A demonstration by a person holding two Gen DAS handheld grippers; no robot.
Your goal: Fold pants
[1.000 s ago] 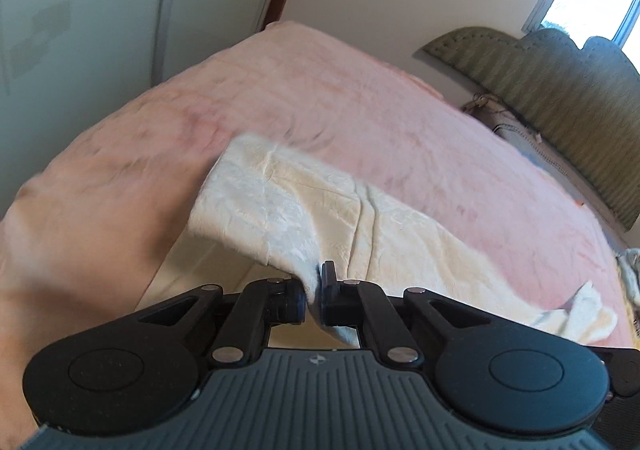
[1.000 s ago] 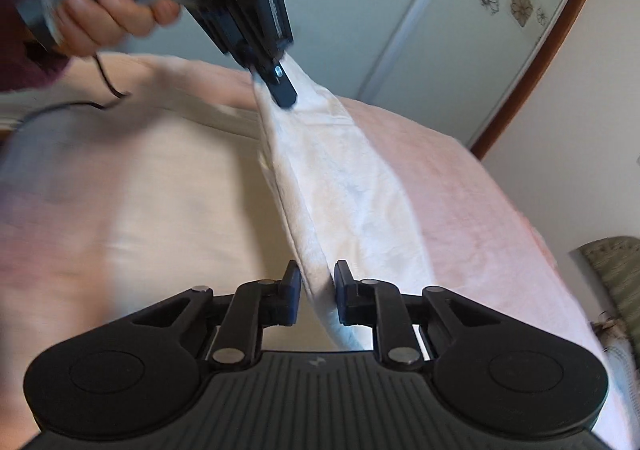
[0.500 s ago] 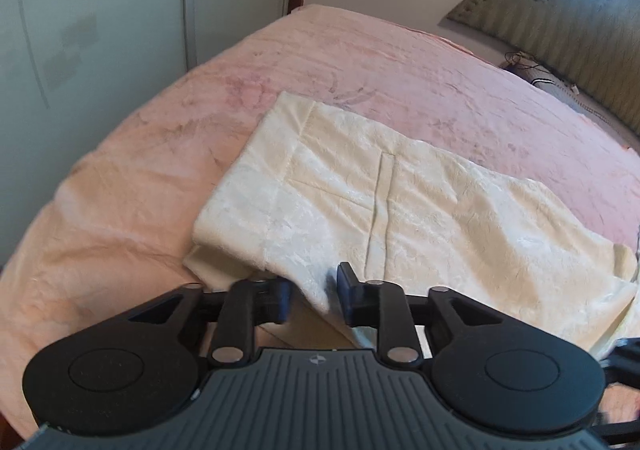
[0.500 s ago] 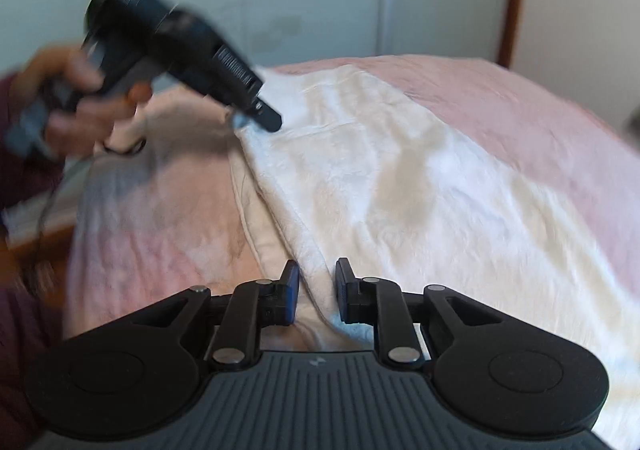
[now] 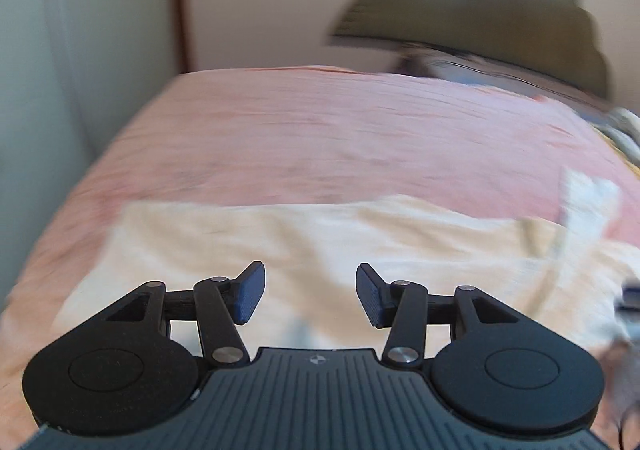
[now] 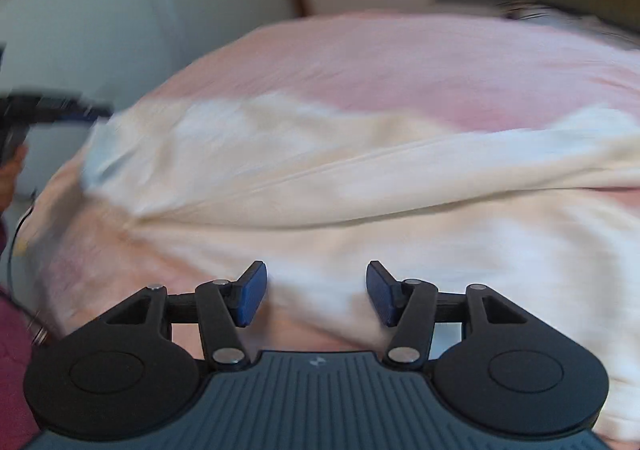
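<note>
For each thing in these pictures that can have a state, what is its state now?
Left gripper: open, jaws just opened, nothing between them.
Right gripper: open, jaws just opened, nothing between them.
Cream pants: released, lying on the bed, folded over with a ridge across.
Pink bedspread: spread on the bed, partly covered by the pants.

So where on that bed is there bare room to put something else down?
The free patch is the pink bedspread beyond the cream pants, running to the headboard and the wall side. The near edge is crowded: the pants lie across it, with both open hand-held grippers over them. Blur hides small items.
</note>
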